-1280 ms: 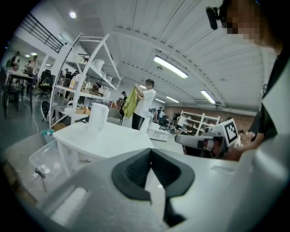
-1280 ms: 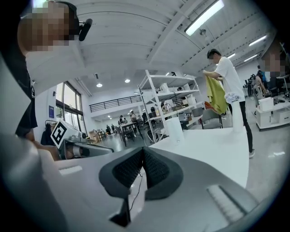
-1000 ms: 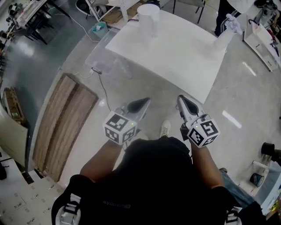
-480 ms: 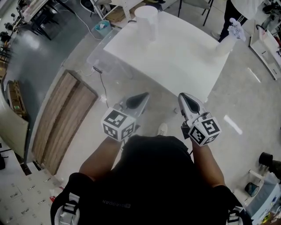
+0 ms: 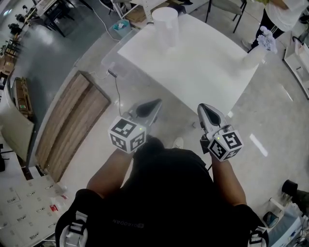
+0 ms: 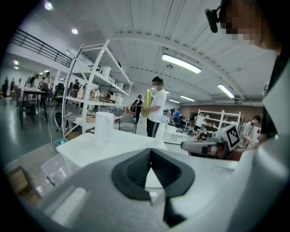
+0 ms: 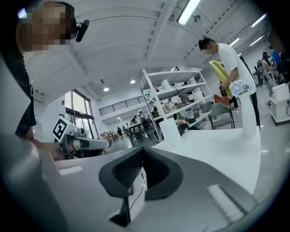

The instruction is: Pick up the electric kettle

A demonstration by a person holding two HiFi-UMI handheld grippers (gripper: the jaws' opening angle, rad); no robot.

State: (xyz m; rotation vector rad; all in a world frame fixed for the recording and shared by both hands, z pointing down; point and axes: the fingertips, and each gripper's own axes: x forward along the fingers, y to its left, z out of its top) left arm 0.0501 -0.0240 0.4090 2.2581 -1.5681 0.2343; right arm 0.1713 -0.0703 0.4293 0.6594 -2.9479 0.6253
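The white electric kettle [image 5: 165, 24] stands upright at the far left corner of the white table [image 5: 203, 67]. It also shows in the left gripper view [image 6: 103, 128] and the right gripper view [image 7: 171, 131], well ahead of both pairs of jaws. My left gripper [image 5: 157, 102] is shut and empty, held over the floor short of the table's near edge. My right gripper [image 5: 202, 107] is shut and empty too, beside the table's near corner. In each gripper's own view the jaws meet with nothing between them: left gripper [image 6: 151, 150], right gripper [image 7: 142, 149].
A white vase with flowers [image 5: 260, 46] stands at the table's far right corner. A clear plastic box [image 5: 113, 58] and a cable [image 5: 116, 96] lie by the table's left side, a wooden board [image 5: 67, 135] on the floor further left. A person [image 5: 282, 9] stands beyond the table.
Both grippers have moved forward toward the table's near edge, still shut and empty. The kettle has not moved.
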